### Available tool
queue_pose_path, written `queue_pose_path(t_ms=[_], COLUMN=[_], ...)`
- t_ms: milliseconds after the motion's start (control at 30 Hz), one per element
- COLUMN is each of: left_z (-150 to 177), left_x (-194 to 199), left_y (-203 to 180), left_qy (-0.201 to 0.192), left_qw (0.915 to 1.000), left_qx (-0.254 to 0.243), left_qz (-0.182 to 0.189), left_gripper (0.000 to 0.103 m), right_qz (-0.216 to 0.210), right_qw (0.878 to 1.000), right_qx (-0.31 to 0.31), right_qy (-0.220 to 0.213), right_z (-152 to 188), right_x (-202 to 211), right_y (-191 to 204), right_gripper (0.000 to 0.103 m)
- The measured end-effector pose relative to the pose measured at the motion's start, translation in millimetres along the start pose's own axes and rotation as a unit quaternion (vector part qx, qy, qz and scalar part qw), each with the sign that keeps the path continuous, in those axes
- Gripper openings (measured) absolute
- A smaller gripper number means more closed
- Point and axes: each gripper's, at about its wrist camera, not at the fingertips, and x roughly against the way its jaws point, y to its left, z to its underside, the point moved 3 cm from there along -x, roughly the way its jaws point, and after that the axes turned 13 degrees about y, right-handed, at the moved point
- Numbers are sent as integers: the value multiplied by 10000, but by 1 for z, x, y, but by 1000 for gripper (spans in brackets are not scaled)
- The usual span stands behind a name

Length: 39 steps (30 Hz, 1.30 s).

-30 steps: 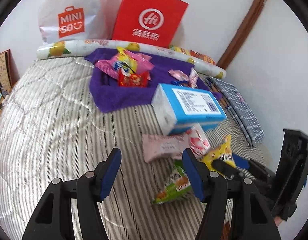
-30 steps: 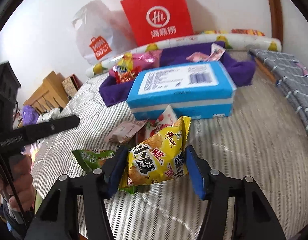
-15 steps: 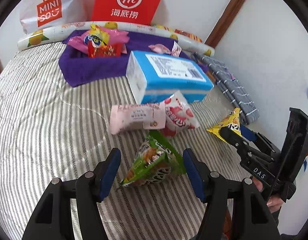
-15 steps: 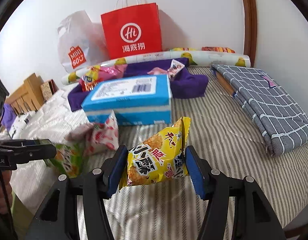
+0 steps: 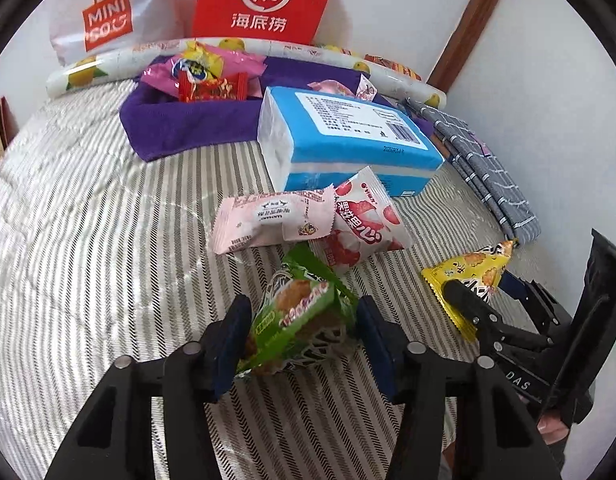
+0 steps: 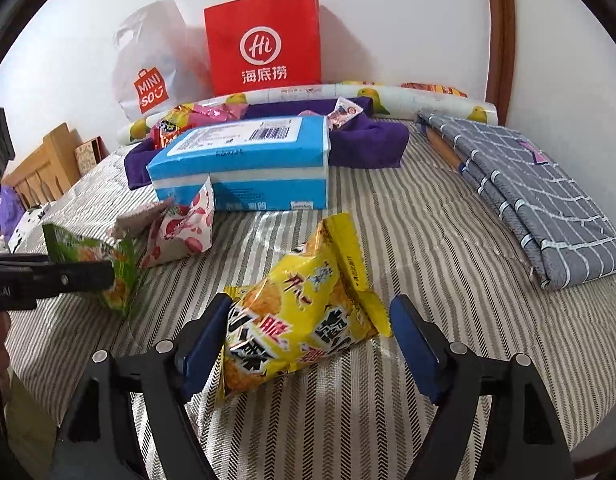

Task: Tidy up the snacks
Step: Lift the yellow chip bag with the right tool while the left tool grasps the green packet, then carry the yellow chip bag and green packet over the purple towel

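My left gripper point(image 5: 302, 330) is shut on a green snack packet point(image 5: 298, 316), held off the striped bed; it also shows in the right wrist view point(image 6: 96, 264). My right gripper point(image 6: 308, 340) is open around a yellow snack packet point(image 6: 304, 316) that lies on the bed, with a gap at the right pad; the packet also shows in the left wrist view point(image 5: 471, 276). A pale pink packet point(image 5: 268, 218) and a red-and-white strawberry packet point(image 5: 359, 220) lie ahead. A purple cloth tray point(image 5: 180, 120) at the back holds several snacks.
A blue tissue pack point(image 5: 347, 140) lies between the loose snacks and the purple tray. A folded grey checked cloth point(image 6: 535, 196) lies on the right. A red paper bag point(image 6: 264, 44), a white Miniso bag point(image 6: 148, 68) and a fruit-print roll point(image 6: 387, 94) stand by the wall.
My left gripper closed on the green packet and lifted it. My right gripper lowered the yellow packet onto the bed and opened, so the packet now lies loose between its pads.
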Motion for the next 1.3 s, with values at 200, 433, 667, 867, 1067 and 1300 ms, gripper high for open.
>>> queue_pose_path(t_ms=[200,433,667,867,1067,1300], left_z=[2,4,2,-2,-6,-15], left_x=[15,32,46,56,64,69], left_y=[-4,-7,-11,-15,-18,-18], left_qy=[-194,-320,-422,-498,-570,-657], left_qw=[9997,9994,9990,9985,9977,9969], left_qx=[-132,-142,-106,-59,-14,28], left_qz=[-110,2,115,232,360,425], left_gripper=[44,44,44,44,44,44], right_qz=[-118,-62,-108,-171,-222,-229], right_qw=[9997,9997,9991,9980,9967,9960], right_qx=[-201,-221,-297,-316,-390,-536], right_qy=[35,-91,-291,-526,-675,-683], right_z=[2,4,0,-2,-6,-13], right_x=[1,17,43,69,87,93], right_y=[-6,-9,-10,-8,-8,-12], right_gripper=[72,72,72,72,72,72])
